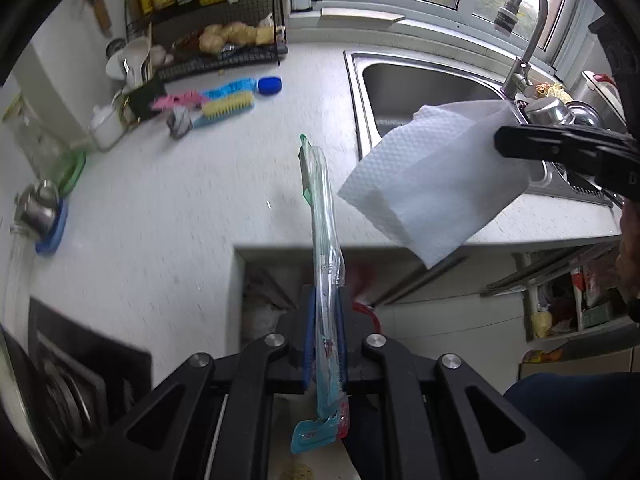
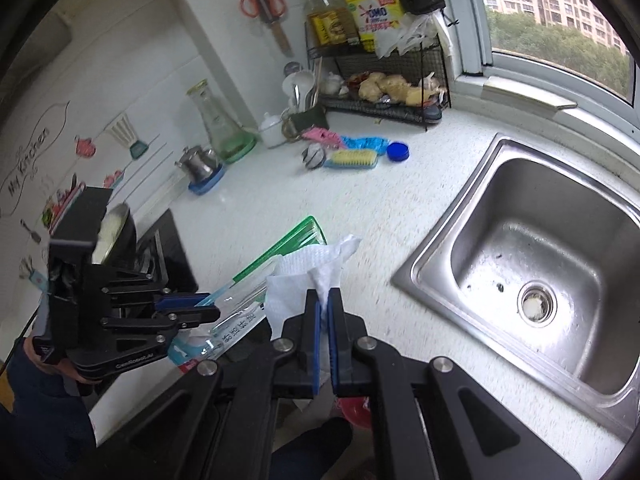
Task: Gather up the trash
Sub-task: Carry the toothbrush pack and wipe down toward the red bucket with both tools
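My left gripper (image 1: 325,304) is shut on a flat clear plastic wrapper (image 1: 323,240) with green and teal print, held edge-on over the counter's front edge. It also shows in the right wrist view (image 2: 256,280), with the left gripper (image 2: 212,307) at the left. My right gripper (image 2: 324,300) is shut on a white paper towel (image 2: 308,276), which hangs open in the left wrist view (image 1: 428,180) from the right gripper (image 1: 504,142) beside the sink.
White counter (image 2: 400,208) with a steel sink (image 2: 540,264) and faucet (image 1: 524,40). At the back: brushes (image 2: 352,158), blue cap (image 2: 398,151), wire rack (image 2: 380,80), glass carafe (image 2: 220,124), small metal pot (image 2: 198,162). A stove (image 2: 168,248) lies at the left. A red object (image 2: 354,410) lies below the counter.
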Available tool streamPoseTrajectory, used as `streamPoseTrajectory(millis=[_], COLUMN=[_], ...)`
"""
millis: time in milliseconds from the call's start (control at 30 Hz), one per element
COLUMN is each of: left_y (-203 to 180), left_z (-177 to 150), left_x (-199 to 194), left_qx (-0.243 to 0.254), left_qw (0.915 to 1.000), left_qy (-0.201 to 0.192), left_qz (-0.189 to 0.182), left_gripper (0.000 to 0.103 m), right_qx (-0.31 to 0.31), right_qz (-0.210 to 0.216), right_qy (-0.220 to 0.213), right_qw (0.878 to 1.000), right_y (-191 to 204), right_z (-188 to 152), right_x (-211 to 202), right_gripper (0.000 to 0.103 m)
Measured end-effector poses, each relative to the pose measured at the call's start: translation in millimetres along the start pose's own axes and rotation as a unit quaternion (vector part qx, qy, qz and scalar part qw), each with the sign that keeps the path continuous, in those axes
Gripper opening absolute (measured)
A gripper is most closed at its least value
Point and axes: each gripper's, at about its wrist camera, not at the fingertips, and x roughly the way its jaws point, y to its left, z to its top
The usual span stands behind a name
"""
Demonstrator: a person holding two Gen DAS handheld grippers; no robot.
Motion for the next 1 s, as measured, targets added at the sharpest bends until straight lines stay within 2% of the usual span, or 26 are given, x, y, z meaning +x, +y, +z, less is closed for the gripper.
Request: streamPoseTrajectory(millis=[233,400,567,700,800,1000], left_y=[-17,-16,-10,-8,-3,2], left_z=[-46,-71,-97,-117,-133,-161], left_x=[-1,8,21,47,76,153], left_qx=[-0.011,-0.017,-0.040,-0.047,-0.058,-0.071], left_qw=[0.9994,0.9984,0.9960,0.9927,0.9897,0.9850], left_qy=[0.030,0.051,0.073,0.101,0.111,0.146], left_qz=[-0.014,-0.017,-0.035,-0.046,-0.068,-0.058], left_gripper=[0.008,0.008,0.008,0.008,0.008,0.008], right_qx=[-0.007,0.002,0.017,0.032,0.045,0.061], right_qz=[0.011,0.009,0.003,-0.012,-0.015,-0.036], right_qy=[0.038,0.067,0.105,0.135,0.149,0.181], right_qw=[0.999,0.998,0.994,0.990,0.988,0.981], right_y=[20,28,37,37,32,7], right_z=[-30,-51,-80,-96,-109,-141], right_x=[11,29,44,66,85,141], right_gripper=[0.003,0.003,0.003,0.003,0.003,0.003])
